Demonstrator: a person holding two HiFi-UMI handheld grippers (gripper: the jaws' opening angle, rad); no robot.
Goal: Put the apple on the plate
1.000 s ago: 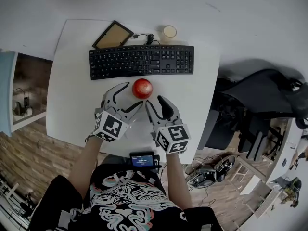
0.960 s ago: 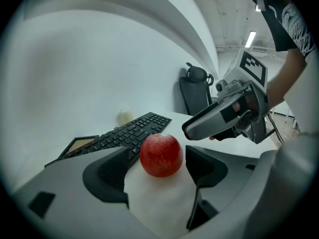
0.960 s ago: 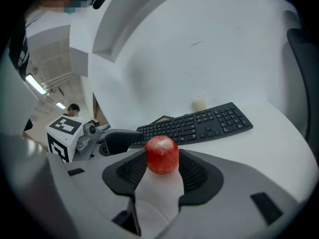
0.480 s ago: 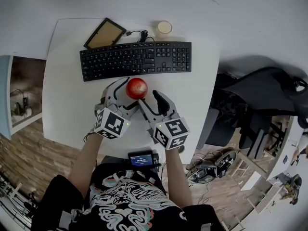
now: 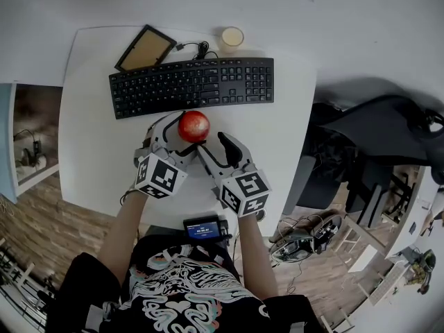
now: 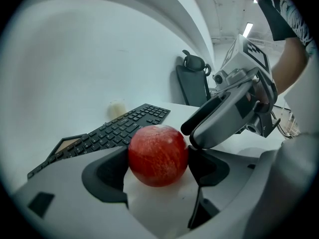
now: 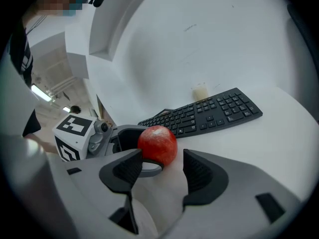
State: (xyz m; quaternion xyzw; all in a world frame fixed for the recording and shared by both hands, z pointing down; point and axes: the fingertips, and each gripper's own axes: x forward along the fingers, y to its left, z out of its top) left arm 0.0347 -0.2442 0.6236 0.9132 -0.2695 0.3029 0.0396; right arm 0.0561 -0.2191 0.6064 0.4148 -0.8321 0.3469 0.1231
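One apple [image 5: 193, 125], one keyboard [image 5: 191, 85], one cup [image 5: 232, 37], two grippers [image 5: 186, 132] [image 5: 211, 144]

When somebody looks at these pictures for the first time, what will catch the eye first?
The red apple on the white table stands out first, sitting between the jaws of the left gripper, which have just been opening and do not clamp it. The right gripper, its jaws also just opened and empty, is close beside it. Behind them lies a black keyboard.
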